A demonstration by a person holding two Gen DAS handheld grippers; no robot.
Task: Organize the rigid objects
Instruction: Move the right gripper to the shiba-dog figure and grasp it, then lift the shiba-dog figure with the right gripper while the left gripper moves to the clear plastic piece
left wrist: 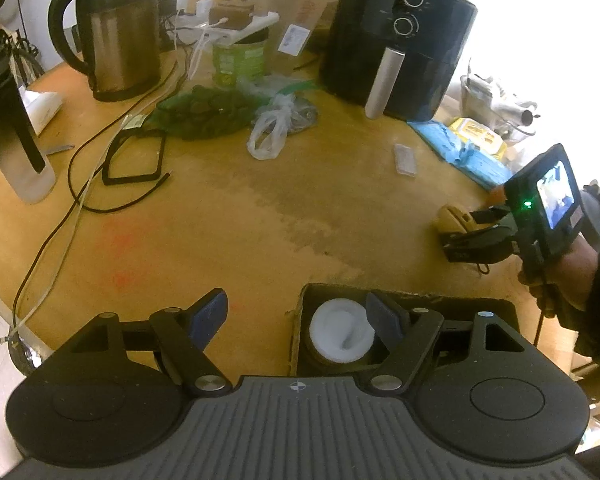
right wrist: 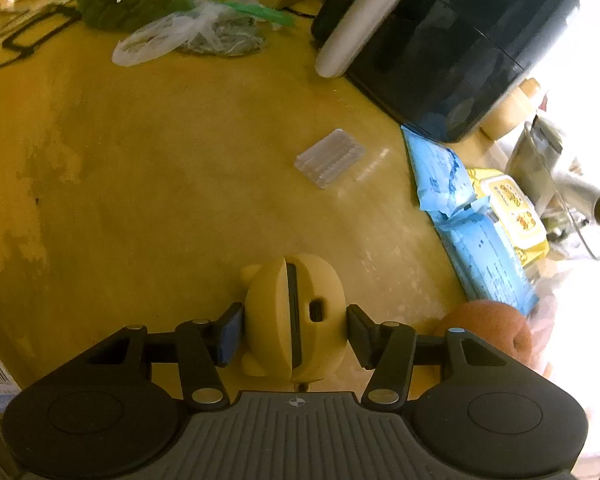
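Left wrist view. Left tongs [left wrist: 296, 320] stand open with nothing gripped. Left pad hangs over bare table [left wrist: 260, 220]; right pad reaches over the rim of a cardboard box [left wrist: 296, 320] just below. Inside the box, a white-capped tub [left wrist: 338, 330] sits right beside the right pad; contact cannot be told. Off to the right, well apart from these tongs, the right tongs [left wrist: 458, 234], held in a hand [left wrist: 556, 280], bracket a small yellow toy [left wrist: 452, 218] on the table. Right hand is plainly the nearer one to the toy; the left tongs are the nearer to the box.

Right wrist view. Right tongs [right wrist: 295, 332] straddle the toy [right wrist: 296, 320], which sits dead centre between the pads, on the table. Left pad looks flush against its side; right pad is at or just off its other flank, and a hair's gap cannot be ruled out. Reading: closing on the toy, grip likely not firm yet. The toy's dark seam runs straight ahead from the tongs, so the pads bear across its rounded flanks, square to that axis. An orange [right wrist: 488, 328] lies just right of the right finger.

Judgement: the coming move likely carries the toy towards the box, leftward from the right tongs.
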